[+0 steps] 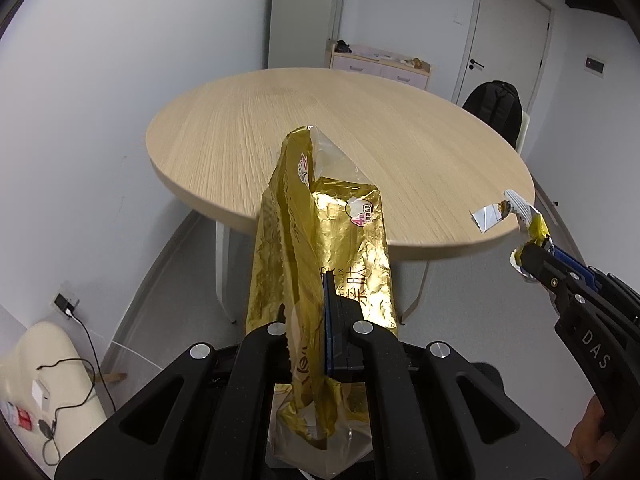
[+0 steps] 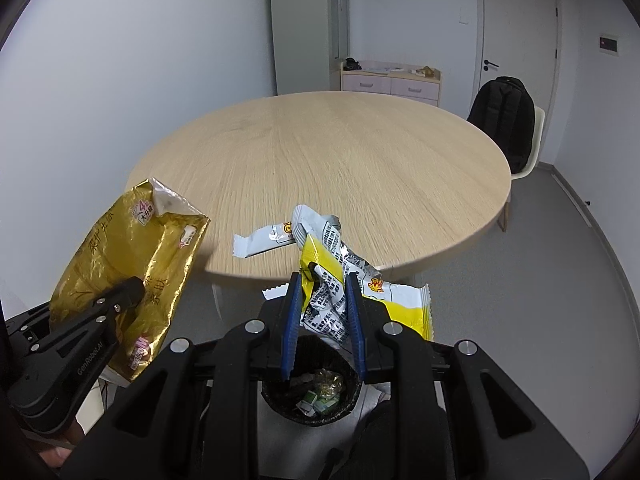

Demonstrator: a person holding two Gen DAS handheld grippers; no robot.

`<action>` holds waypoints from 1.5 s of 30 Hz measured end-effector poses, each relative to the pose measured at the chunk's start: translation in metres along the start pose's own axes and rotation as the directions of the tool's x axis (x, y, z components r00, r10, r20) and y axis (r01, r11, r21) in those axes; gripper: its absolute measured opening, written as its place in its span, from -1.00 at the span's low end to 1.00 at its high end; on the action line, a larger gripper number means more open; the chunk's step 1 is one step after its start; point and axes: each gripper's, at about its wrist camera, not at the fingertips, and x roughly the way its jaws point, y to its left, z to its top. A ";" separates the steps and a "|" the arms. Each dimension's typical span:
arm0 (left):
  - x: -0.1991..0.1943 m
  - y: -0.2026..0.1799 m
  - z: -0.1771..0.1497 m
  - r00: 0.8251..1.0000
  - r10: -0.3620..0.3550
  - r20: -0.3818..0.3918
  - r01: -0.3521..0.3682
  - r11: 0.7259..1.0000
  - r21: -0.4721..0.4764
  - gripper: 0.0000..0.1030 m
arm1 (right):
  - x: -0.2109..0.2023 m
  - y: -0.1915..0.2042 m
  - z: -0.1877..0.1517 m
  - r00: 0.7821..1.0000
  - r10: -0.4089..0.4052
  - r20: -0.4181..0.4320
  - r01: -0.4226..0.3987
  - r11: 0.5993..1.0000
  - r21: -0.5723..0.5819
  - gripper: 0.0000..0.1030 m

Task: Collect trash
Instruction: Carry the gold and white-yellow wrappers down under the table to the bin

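- A pale-walled room with a round wooden bench (image 2: 320,168) filling the middle of both views; a white door (image 2: 516,32) stands at the upper right, a low drawer unit (image 2: 390,80) sits against the back wall, and a black backpack (image 2: 502,120) rests on a chair at the right edge of the bench.
- At the lower left of the right wrist view, the left hand-held gripper (image 2: 134,290) is clamped tight on a crinkled gold bag (image 2: 132,264) (it stands tall up the centre of the left wrist view).
- In the lower centre of that same view, the right hand-held gripper (image 2: 324,280) pinches a bunch of crumpled yellow and silver wrappers (image 2: 332,264) between its blue pads, off the near rim of the bench.
- Directly under those jaws, at the bottom centre, a black bin (image 2: 276,394) lies open with scraps inside.
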 end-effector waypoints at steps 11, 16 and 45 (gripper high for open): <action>-0.001 -0.005 -0.049 1.000 -0.010 -0.028 0.011 1.000 0.029 -0.95 | -0.008 -0.001 -0.038 1.000 -0.010 -0.014 0.010 1.000 -0.001 -0.60; 0.004 -0.002 -0.069 0.998 -0.010 -0.055 0.012 0.999 0.032 -0.95 | -0.003 0.004 -0.055 0.999 -0.005 -0.039 0.005 1.000 -0.003 -0.60; 0.127 0.019 -0.122 0.973 -0.024 -0.228 0.023 1.000 -0.008 -0.95 | 0.116 0.012 -0.132 0.969 -0.028 -0.245 0.022 0.999 -0.027 -0.60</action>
